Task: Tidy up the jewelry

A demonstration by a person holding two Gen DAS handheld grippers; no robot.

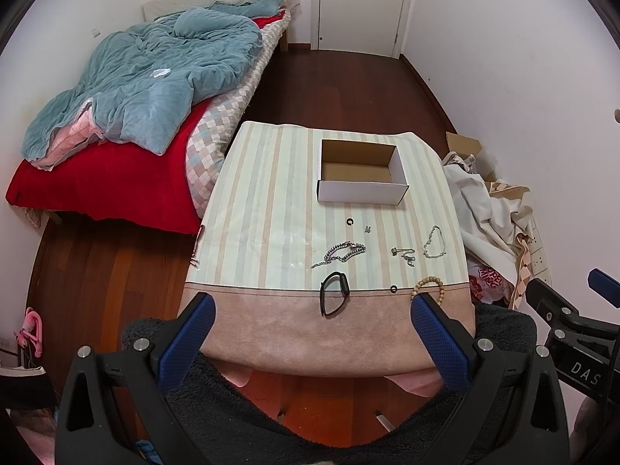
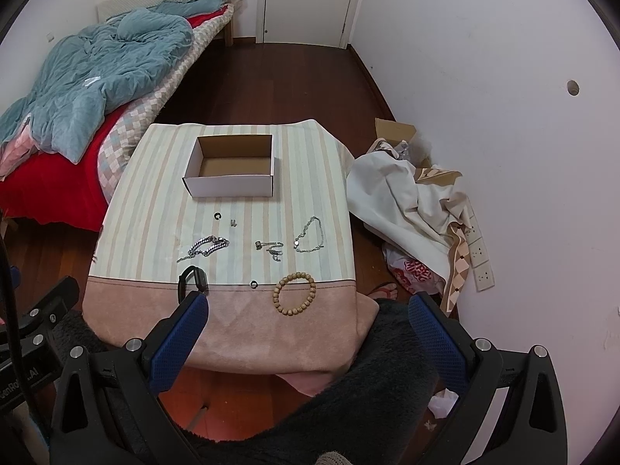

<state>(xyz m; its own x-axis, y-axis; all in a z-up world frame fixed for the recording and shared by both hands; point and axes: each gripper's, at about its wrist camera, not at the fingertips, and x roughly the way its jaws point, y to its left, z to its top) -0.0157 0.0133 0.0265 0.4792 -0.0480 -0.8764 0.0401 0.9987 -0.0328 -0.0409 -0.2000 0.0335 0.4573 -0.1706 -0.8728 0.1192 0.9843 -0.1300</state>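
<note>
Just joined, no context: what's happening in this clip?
Jewelry sorting, not started yet. Both grippers, left gripper and right gripper, hover open and empty at the near edge of the cloth-covered table. Jewelry lies loose on it: wooden bead bracelet, black band, silver chain bracelet, thin chain, plus small rings. The cardboard box at the back holds nothing visible.

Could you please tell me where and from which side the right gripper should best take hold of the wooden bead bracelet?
Probably the near arc of the wooden bead bracelet: it lies flat as an open ring, so the right gripper, jaws open, can descend from above, straddling that strand.
</note>
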